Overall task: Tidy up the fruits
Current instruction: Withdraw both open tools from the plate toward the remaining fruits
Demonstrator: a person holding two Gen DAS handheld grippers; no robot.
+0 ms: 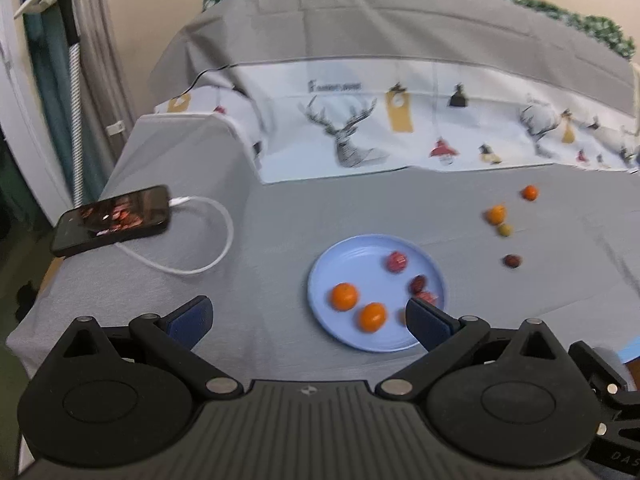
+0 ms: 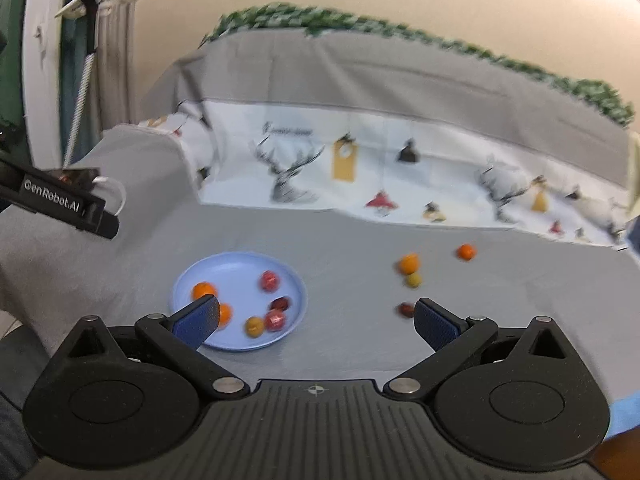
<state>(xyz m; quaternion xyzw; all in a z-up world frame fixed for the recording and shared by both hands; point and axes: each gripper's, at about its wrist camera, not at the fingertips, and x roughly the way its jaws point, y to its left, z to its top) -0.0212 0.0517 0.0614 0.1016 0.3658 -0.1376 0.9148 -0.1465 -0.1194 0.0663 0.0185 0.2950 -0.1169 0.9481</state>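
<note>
So the fruit is split into two bunches on the grey cloth (image 1: 280, 216). The round pale-blue plate (image 2: 208, 276) holds six small pieces: two bright oranges (image 2: 203, 290) on its left side, a yellowish-orange one (image 2: 254, 326) near the front rim, and three reddish ones, one pinkish-red (image 2: 269, 280) toward the back, a darker red one (image 2: 281, 303) and a lighter red one (image 2: 275, 320) just in front of it (everything's a bit motion-blurred, so I can't tell what kind the red ones are).

Off to the right of the plate, well apart from it, four more sit loose on the cloth: an orange one (image 1: 530, 193) farthest back, another orange (image 1: 496, 214) touching a small yellow-green one (image 1: 505, 230), and a dark red one (image 1: 512, 261) nearest.

Both tools hover above the table with nothing between the pads. The left gripper (image 1: 308, 318) is spread wide, and the right gripper (image 2: 316, 320) is spread wide too.

A phone (image 1: 112, 220) with a white cable (image 1: 224, 236) lies at the left.
</note>
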